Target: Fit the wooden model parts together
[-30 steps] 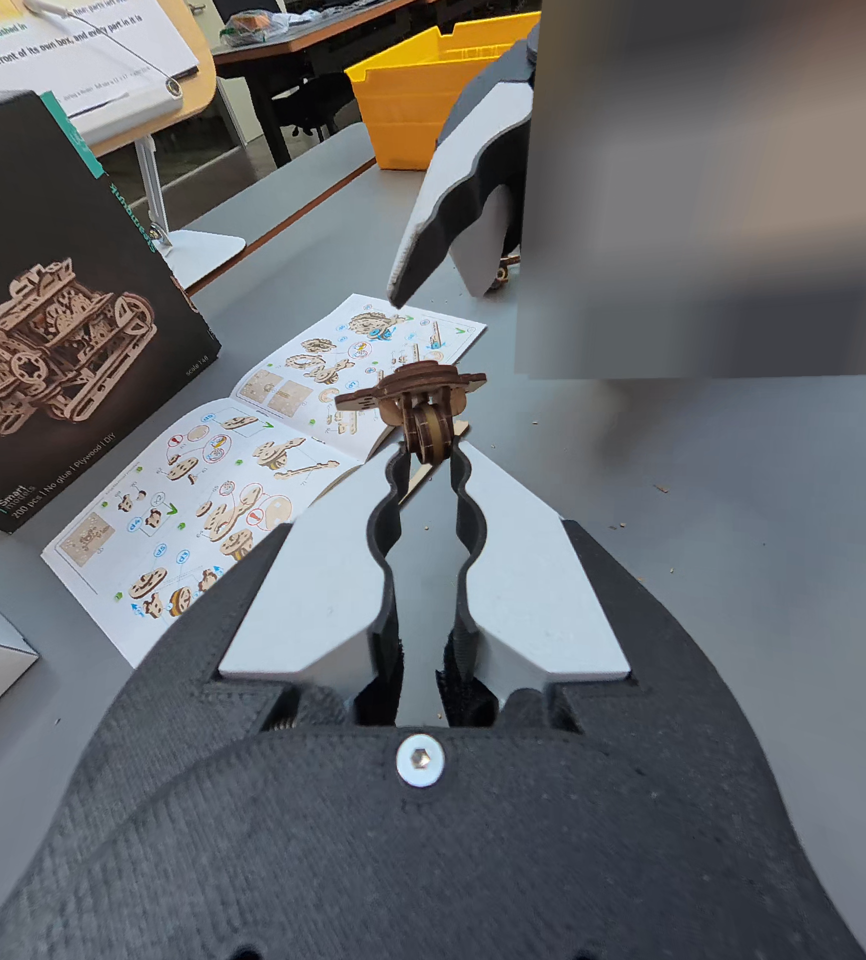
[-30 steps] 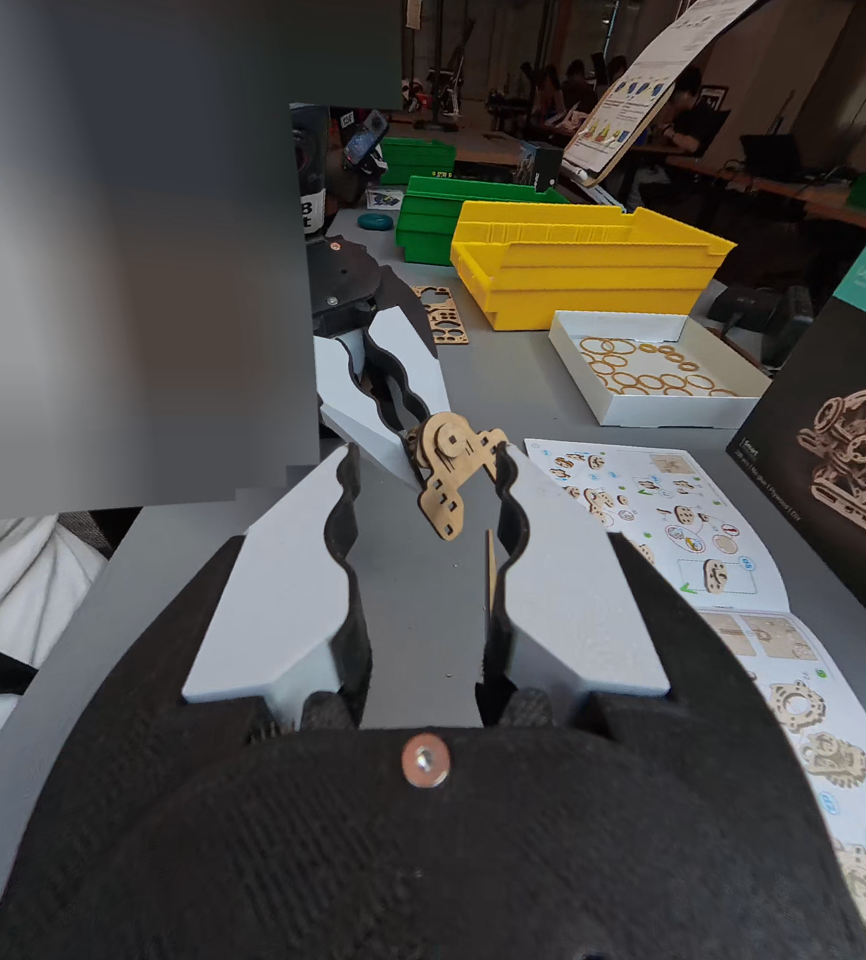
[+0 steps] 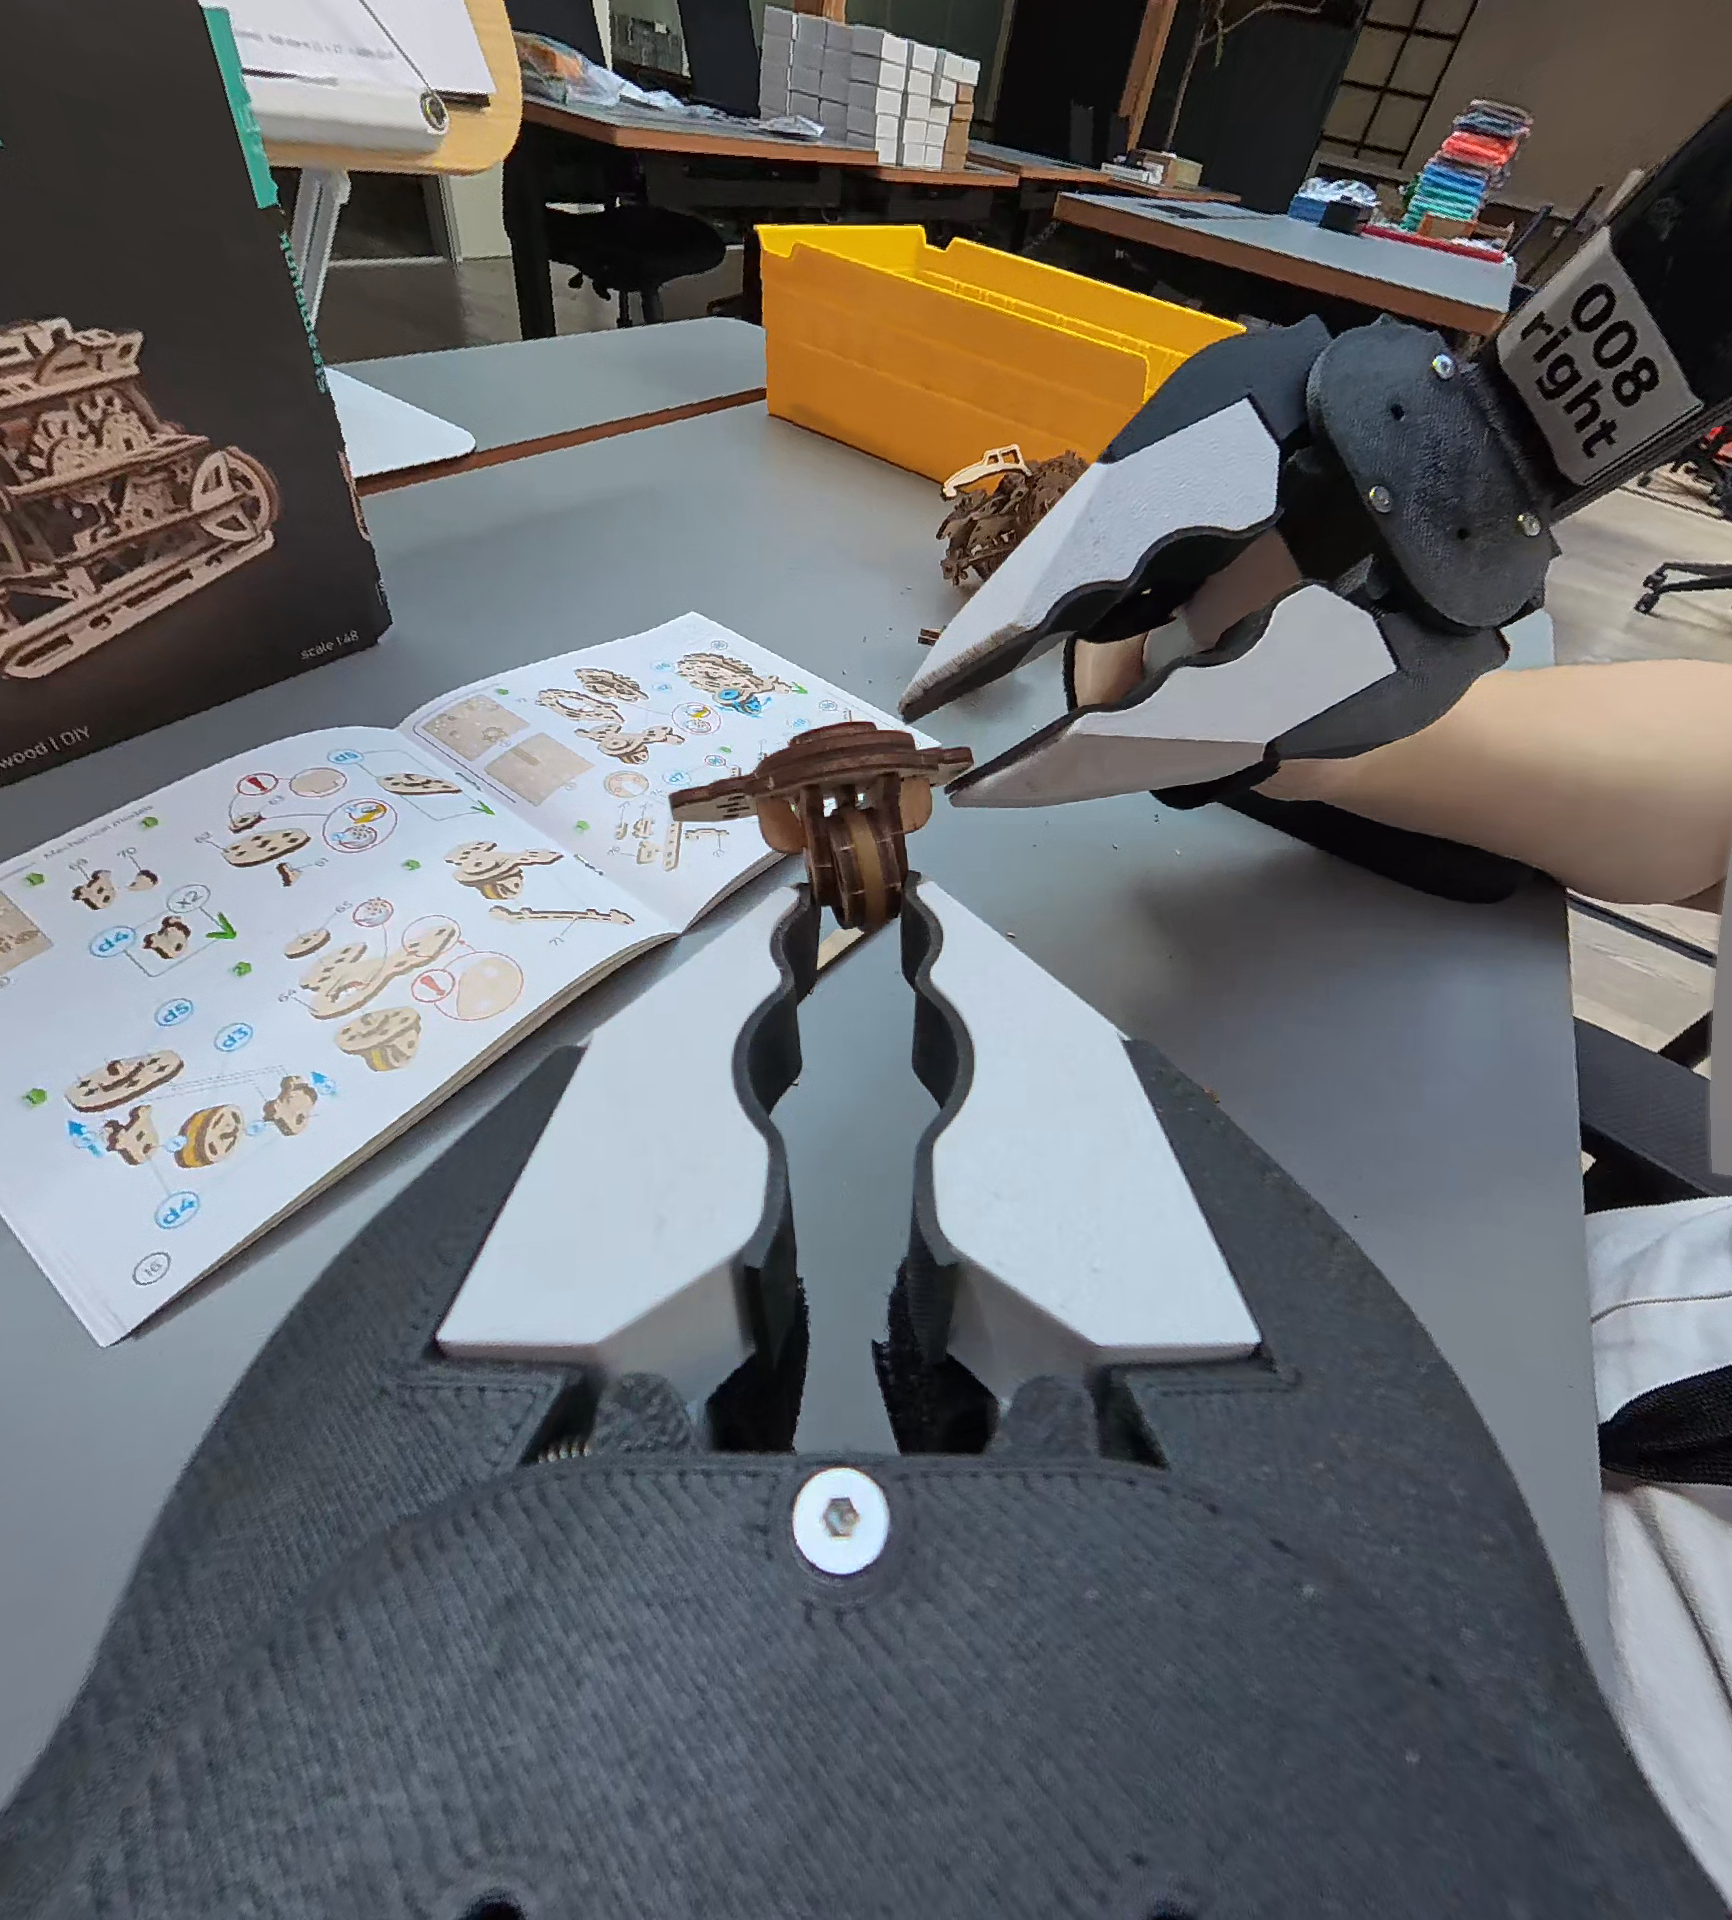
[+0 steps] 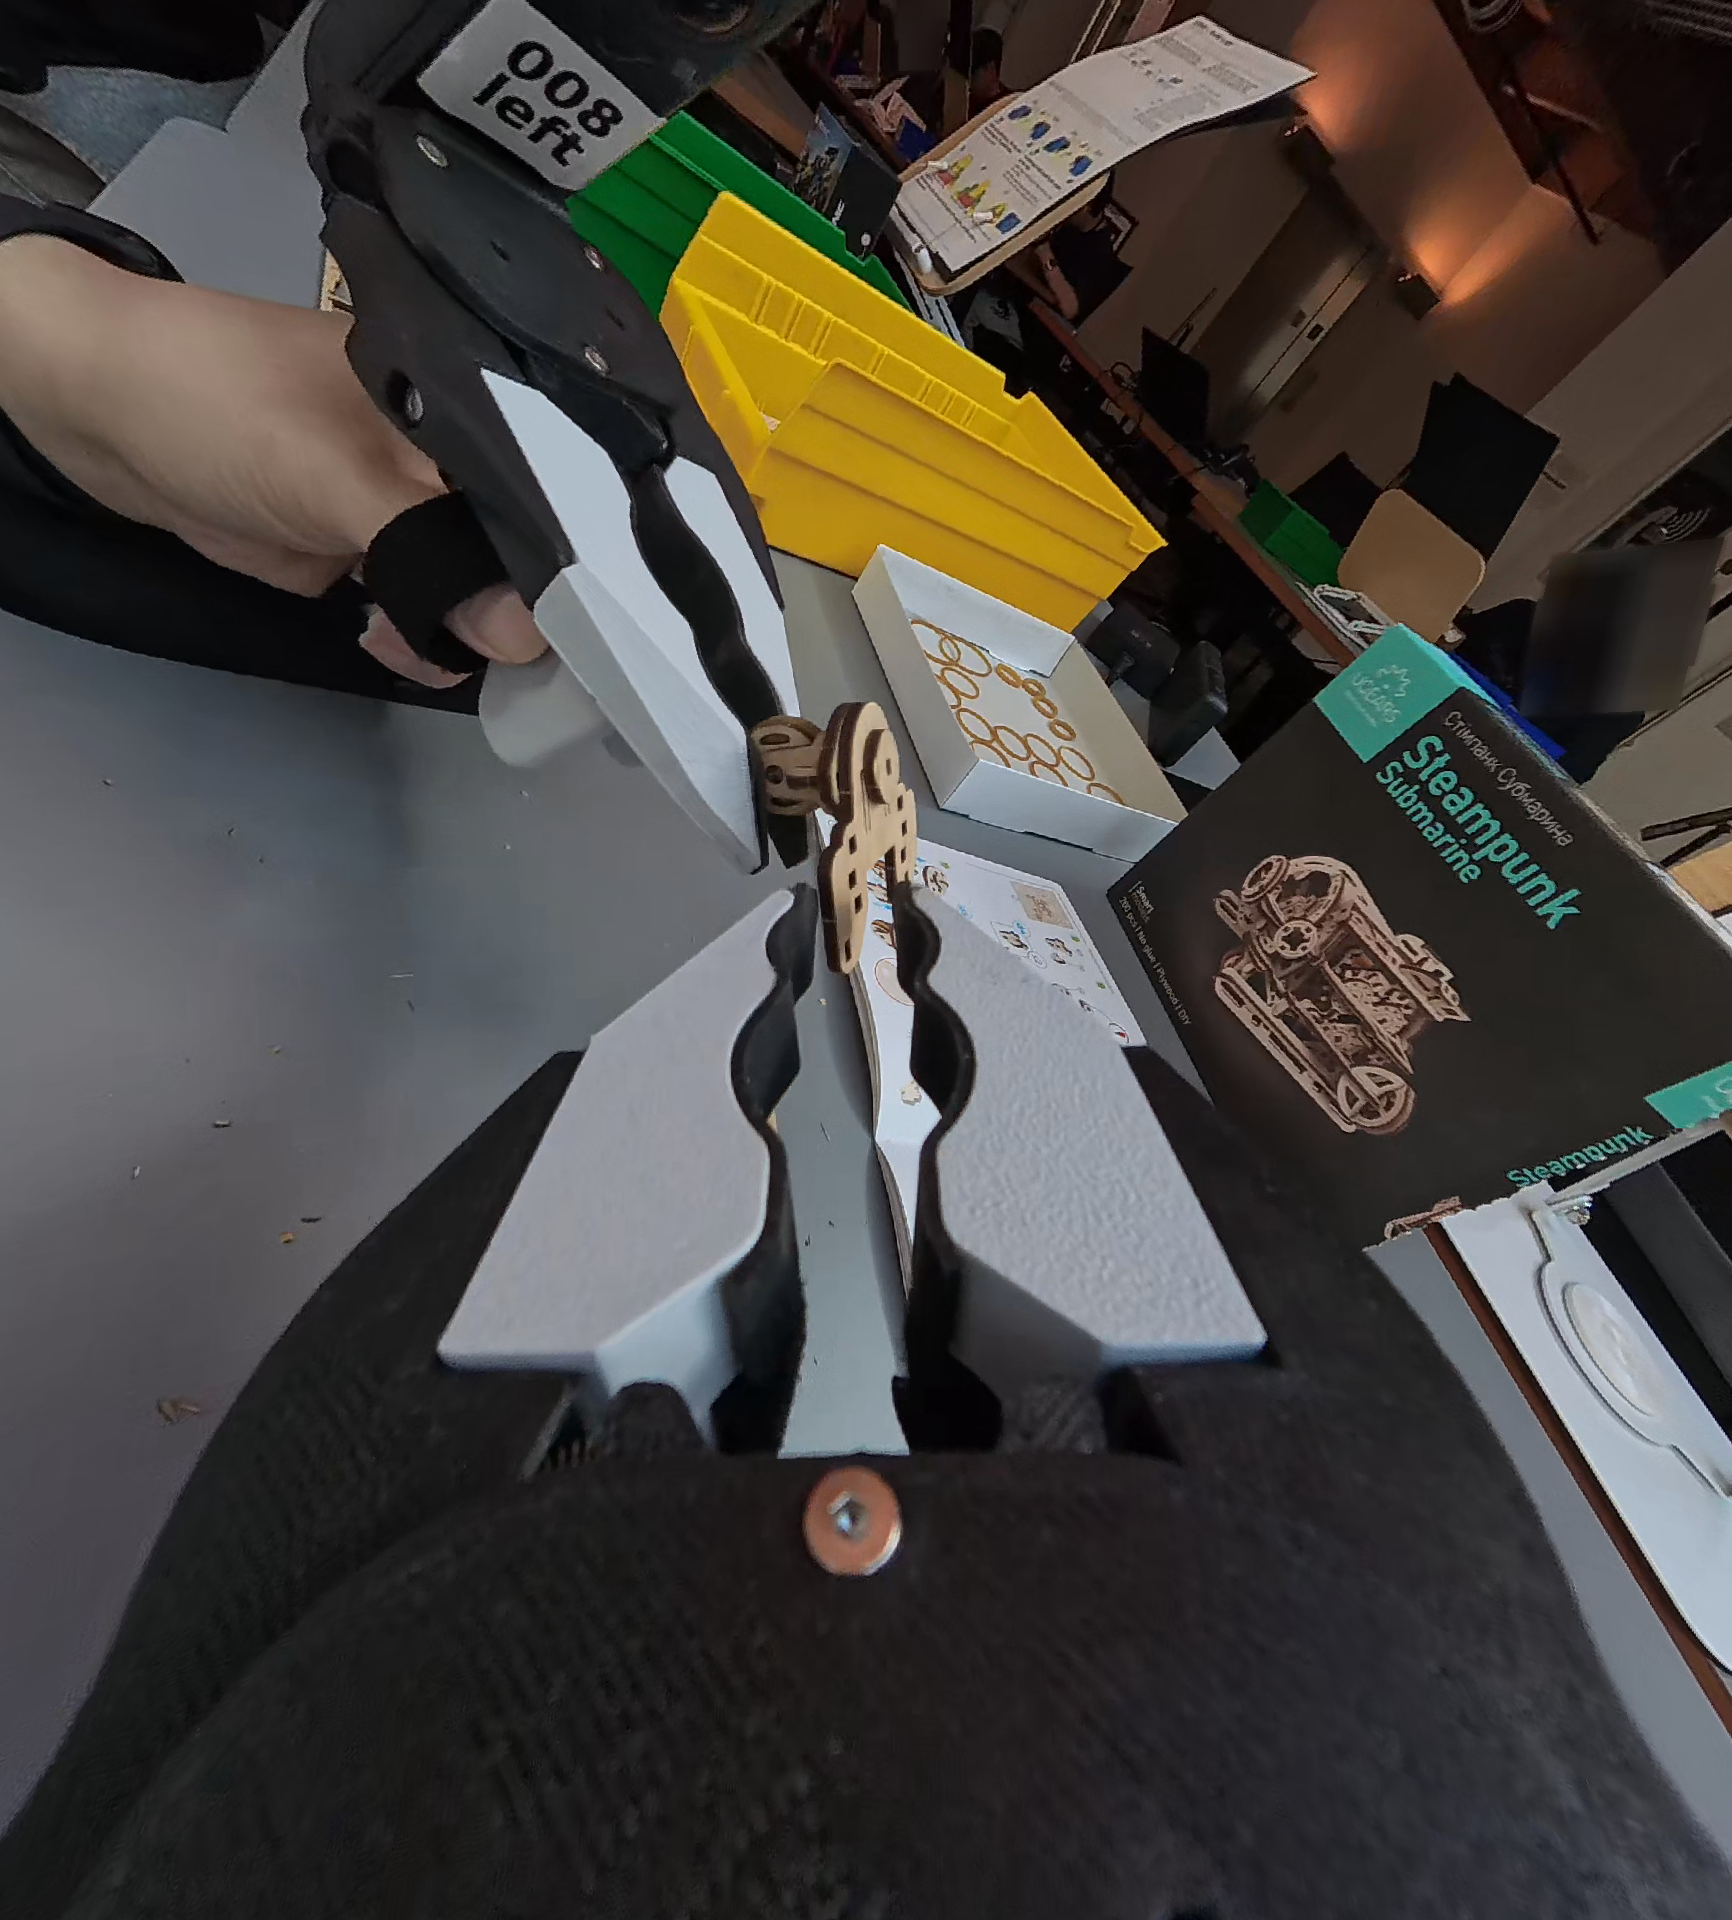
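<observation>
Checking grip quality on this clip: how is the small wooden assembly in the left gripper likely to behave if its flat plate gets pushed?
Probably stiff but fragile: the wooden assembly is thin slotted plywood. The left gripper pinches only its round lower part, so a push from the right gripper at the plate's edge might twist it.

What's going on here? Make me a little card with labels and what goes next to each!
Left gripper: shut on the wooden assembly, held above the table
Right gripper: open, fingertips on either side of the assembly's flat plate end
Instruction booklet: lying open on the table
Model box: standing behind the booklet
Loose wooden parts: small pile by the yellow bin
White tray: holds wooden rings
</observation>
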A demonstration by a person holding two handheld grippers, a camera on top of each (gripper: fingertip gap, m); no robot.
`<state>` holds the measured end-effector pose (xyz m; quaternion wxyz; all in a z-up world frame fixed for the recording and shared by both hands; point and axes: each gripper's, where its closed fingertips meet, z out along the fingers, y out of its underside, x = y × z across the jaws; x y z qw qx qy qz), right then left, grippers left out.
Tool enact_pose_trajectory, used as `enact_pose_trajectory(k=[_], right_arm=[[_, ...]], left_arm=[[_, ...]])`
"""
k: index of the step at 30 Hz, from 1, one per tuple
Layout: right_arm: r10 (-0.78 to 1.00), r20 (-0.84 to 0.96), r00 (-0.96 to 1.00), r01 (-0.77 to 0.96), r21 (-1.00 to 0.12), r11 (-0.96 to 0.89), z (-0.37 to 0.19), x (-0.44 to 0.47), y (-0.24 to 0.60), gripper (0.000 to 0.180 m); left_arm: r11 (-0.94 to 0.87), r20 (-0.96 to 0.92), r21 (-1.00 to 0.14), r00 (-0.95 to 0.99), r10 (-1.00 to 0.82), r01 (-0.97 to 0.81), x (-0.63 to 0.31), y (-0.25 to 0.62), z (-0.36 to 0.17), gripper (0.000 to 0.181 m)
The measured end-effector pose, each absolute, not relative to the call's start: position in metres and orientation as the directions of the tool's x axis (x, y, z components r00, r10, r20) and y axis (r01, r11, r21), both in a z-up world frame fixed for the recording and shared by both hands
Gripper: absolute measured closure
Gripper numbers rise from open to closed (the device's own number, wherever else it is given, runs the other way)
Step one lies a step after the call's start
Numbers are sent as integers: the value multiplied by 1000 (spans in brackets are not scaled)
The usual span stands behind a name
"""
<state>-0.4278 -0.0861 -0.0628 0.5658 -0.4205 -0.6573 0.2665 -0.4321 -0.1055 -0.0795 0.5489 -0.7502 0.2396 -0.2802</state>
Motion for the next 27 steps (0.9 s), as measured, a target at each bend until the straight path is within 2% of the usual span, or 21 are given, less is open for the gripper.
enact_pose_trajectory(k=[8,12,15,17,27], right_arm=[[820,572,12,266,-793,549,-64,-431,-84,176],[748,663,25,276,-724,632,-62,-429,-85,178],[692,722,14,287,-665,689,-64,-430,-90,178],[651,759,6,286,-625,726,-65,-431,-94,178],[562,827,3,279,-541,794,-66,-433,-99,178]], left_arm=[[-291,177,-956,715,-676,-39,-432,-107,-79,167],[-333,187,-939,687,-702,-86,-426,-110,-91,167],[-356,178,-925,670,-720,-137,-420,-113,-98,140],[-325,127,-931,687,-716,-167,-423,-112,-97,134],[-307,158,-946,675,-721,-107,-428,-116,-85,149]])
